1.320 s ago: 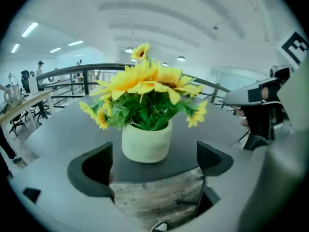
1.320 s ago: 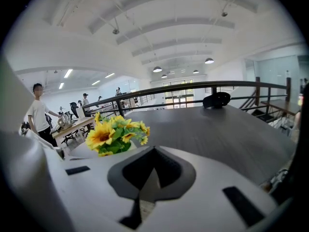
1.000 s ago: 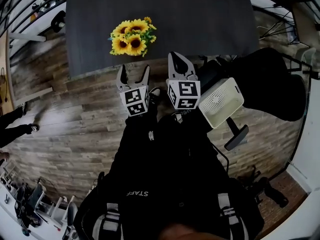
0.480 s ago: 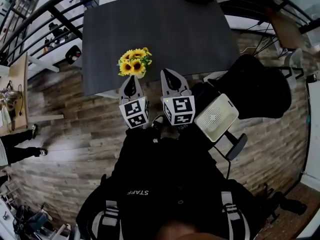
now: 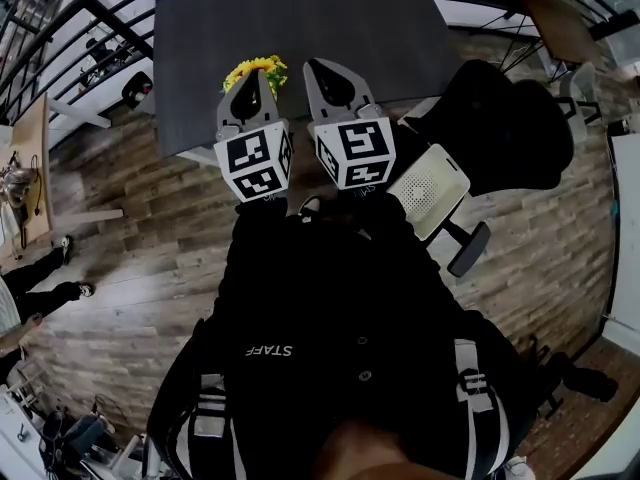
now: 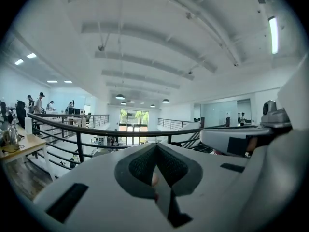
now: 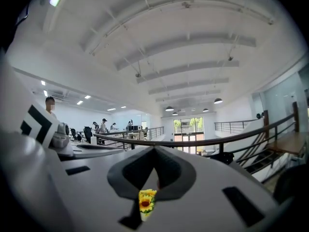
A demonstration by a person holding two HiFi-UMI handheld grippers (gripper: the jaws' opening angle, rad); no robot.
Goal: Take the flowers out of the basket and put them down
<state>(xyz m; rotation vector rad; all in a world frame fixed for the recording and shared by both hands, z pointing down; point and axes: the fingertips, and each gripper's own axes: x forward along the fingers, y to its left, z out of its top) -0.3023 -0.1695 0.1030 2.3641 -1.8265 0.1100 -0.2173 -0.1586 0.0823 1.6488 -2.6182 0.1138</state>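
A bunch of yellow sunflowers (image 5: 257,67) lies on the dark table (image 5: 340,13) near its front edge. In the right gripper view the sunflowers (image 7: 146,201) show through the slit low between the jaws. My left gripper (image 5: 250,81) is shut and holds nothing; it is raised in front of the flowers and hides part of them. My right gripper (image 5: 324,69) hangs beside it, also shut and holding nothing. The white basket (image 5: 429,190) rests to my right, by the black chair (image 5: 505,128). Both gripper views look level across a hall, over shut jaws (image 6: 155,148) (image 7: 153,151).
A black railing (image 6: 96,132) runs behind the table. A second desk (image 5: 25,168) stands at the far left, and a person's legs (image 5: 40,268) show beside it. Wood plank floor (image 5: 130,258) surrounds me. Other people stand far off in the hall.
The left gripper's jaws have gone from open to shut with nothing in them. Both grippers have risen closer to the head camera. The flowers now sit higher in the view.
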